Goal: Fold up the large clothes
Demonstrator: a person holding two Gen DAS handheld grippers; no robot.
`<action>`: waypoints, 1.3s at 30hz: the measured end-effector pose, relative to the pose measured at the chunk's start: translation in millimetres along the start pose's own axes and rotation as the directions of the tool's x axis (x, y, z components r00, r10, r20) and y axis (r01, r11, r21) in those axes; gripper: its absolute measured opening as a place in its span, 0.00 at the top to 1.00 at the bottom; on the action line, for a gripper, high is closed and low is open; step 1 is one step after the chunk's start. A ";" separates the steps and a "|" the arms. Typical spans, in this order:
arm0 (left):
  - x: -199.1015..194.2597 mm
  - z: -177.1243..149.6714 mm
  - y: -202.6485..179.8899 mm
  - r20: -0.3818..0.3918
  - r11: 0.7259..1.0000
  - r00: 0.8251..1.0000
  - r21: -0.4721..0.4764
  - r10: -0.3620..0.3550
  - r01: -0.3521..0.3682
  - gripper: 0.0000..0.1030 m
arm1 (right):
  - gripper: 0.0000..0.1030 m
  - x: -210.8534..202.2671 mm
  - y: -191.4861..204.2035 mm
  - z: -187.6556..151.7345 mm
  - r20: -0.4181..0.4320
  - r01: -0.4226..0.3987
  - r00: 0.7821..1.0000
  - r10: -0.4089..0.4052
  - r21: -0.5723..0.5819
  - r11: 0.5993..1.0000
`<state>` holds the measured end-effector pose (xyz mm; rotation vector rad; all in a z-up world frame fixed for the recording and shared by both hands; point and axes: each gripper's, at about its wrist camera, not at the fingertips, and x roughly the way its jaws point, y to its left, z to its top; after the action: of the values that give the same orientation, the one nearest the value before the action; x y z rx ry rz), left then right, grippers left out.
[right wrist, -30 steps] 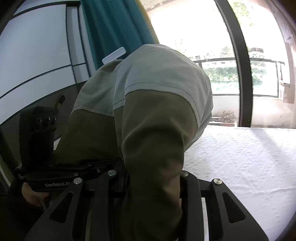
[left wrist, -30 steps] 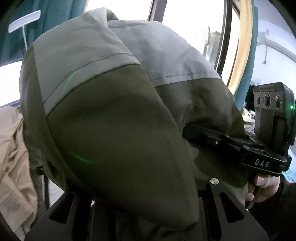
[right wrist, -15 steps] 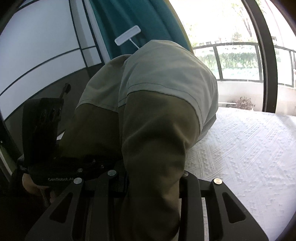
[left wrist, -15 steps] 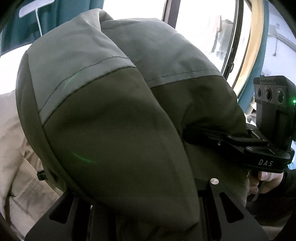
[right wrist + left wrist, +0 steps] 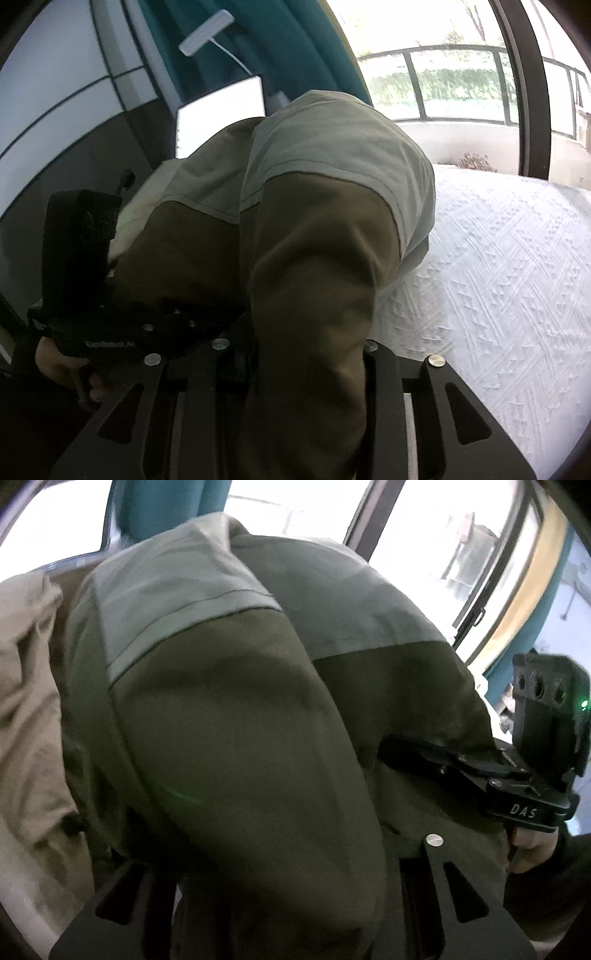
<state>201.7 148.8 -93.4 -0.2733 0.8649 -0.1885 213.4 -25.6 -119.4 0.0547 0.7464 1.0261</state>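
both grippers lower vs a second ago | left gripper (image 5: 280,904) and right gripper (image 5: 306,387) jaws opening, olive jacket (image 5: 236,746) bunched between them | probably laying it on white bedspread (image 5: 498,295); pad contact hidden, can't tell

White bed (image 5: 509,295) with textured woven bedspread, diagonal raised pattern, fills right side of right wrist view. Spread bare on that side up to the window end. Olive-and-grey garment (image 5: 314,240) hangs over its left part; contact with spread hidden. In left wrist view a crumpled beige garment (image 5: 26,701) lies at left on a white surface (image 5: 22,893), probably the same bed.
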 end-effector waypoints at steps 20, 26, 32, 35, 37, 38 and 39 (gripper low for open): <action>-69.2 -13.9 20.3 0.054 0.987 0.996 -0.145 0.073 -0.064 0.49 | 0.32 5.7 -48.4 19.7 -0.030 -0.054 0.998 0.060 0.169 0.984; -106.6 -22.9 39.5 0.103 0.984 0.986 -0.130 0.135 -0.121 0.49 | 0.32 0.3 -49.2 21.8 -0.042 -0.047 0.998 0.055 0.159 0.986; -119.8 -16.6 41.5 0.126 0.979 0.979 -0.145 0.161 -0.142 0.49 | 0.25 -0.9 -68.3 16.4 -0.065 -0.081 0.993 0.096 0.201 0.976; -125.9 -16.3 49.2 0.127 0.973 0.974 -0.159 0.188 -0.167 0.49 | 0.04 0.1 -79.8 15.5 -0.091 -0.041 0.994 0.062 0.217 0.975; -129.7 -17.8 56.9 0.115 0.966 0.972 -0.187 0.203 -0.179 0.49 | 0.01 -3.0 -85.1 14.5 -0.087 -0.021 0.995 0.041 0.220 0.975; -132.2 -18.9 60.0 0.118 0.961 0.969 -0.199 0.217 -0.191 0.49 | 0.01 -5.6 -86.2 14.6 -0.081 -0.013 0.996 0.031 0.216 0.976; -134.7 -18.5 61.3 0.122 0.958 0.966 -0.201 0.229 -0.202 0.49 | 0.01 -8.6 -85.9 15.6 -0.074 0.001 0.997 0.014 0.207 0.978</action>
<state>105.0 240.7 -26.6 -0.3613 0.7634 0.1169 284.7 -74.2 -135.2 0.1994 0.9207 0.9576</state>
